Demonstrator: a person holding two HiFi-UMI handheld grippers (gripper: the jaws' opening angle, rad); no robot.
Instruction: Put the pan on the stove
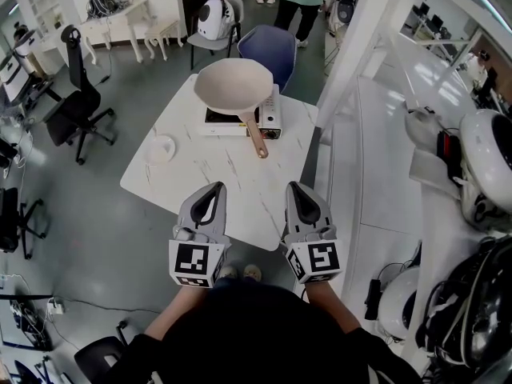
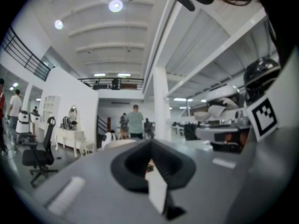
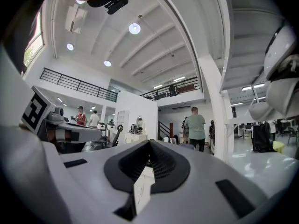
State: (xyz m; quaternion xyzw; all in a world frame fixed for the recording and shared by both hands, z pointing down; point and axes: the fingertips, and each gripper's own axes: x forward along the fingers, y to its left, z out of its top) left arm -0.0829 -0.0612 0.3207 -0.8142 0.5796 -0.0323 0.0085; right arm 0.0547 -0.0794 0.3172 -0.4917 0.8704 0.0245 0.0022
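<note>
Beige pan [image 1: 232, 86]: seated on stove [image 1: 271, 124], handle toward operator for reach | left gripper [image 1: 213, 189]: jaws together, empty | right gripper [image 1: 297, 187]: jaws together, empty | both over near table [image 1: 180, 184] edge, well apart from pan; placement judged complete

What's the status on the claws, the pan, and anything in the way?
Left claw and right claw shut, empty, at the near edge of the table. Pan sits on the stove, handle pointing this way. White dish off to the side, nothing blocking.
</note>
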